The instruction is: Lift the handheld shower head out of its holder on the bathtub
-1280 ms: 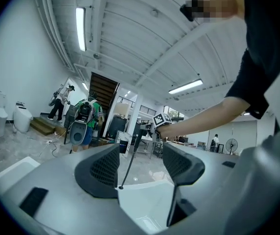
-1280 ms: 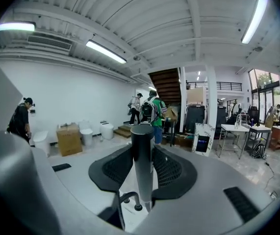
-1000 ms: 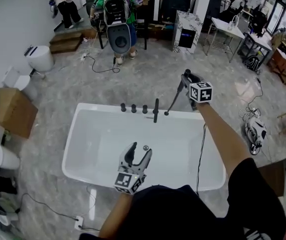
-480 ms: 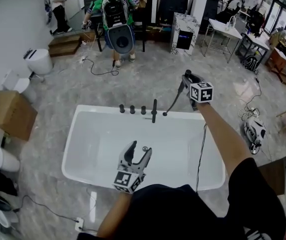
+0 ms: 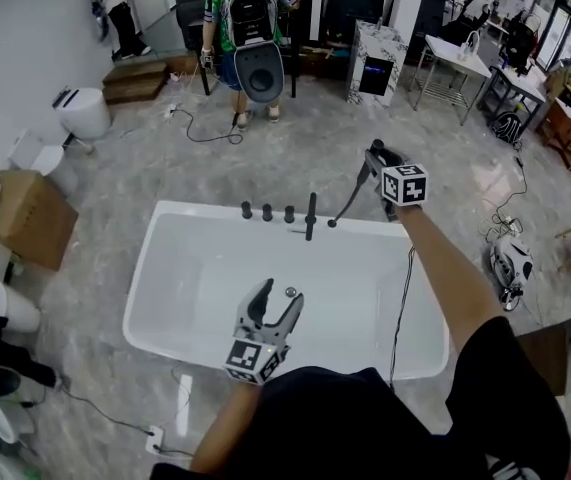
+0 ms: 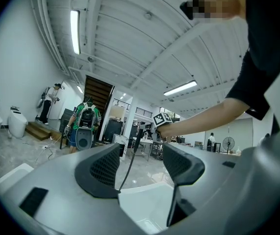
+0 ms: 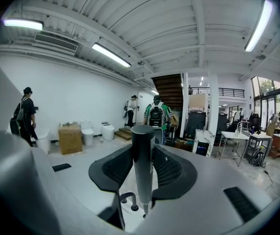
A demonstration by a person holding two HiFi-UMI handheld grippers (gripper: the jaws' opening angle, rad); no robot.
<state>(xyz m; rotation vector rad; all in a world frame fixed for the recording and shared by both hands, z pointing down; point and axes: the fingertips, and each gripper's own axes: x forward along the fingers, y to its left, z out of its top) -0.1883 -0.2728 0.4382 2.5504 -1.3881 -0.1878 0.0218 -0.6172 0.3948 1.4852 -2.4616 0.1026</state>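
Note:
A white bathtub [image 5: 165, 268] fills the middle of the head view. My right gripper [image 5: 374, 158] is raised above the tub's far right corner, shut on the dark, slim shower head [image 5: 367, 168]. A thin hose [image 5: 350, 198] runs from it down to the tub's far rim. In the right gripper view the shower head [image 7: 142, 155] stands upright, clamped between both pads of the right gripper [image 7: 144, 168]. My left gripper [image 5: 274, 308] hovers over the tub's near side, open with nothing in it. In its own view the left gripper [image 6: 142, 168] frames the hose [image 6: 129, 163].
Three dark tap knobs [image 5: 267, 212] and a spout [image 5: 311, 218] line the far rim. A black cable [image 5: 402, 298] hangs over the tub's right side. A cardboard box [image 5: 25, 218] and toilets [image 5: 80, 113] stand at the left. A person with a backpack [image 5: 250, 28] stands at the back.
Both grippers and the shower head have kept their places. The person with the backpack at the back has shifted a little to the right.

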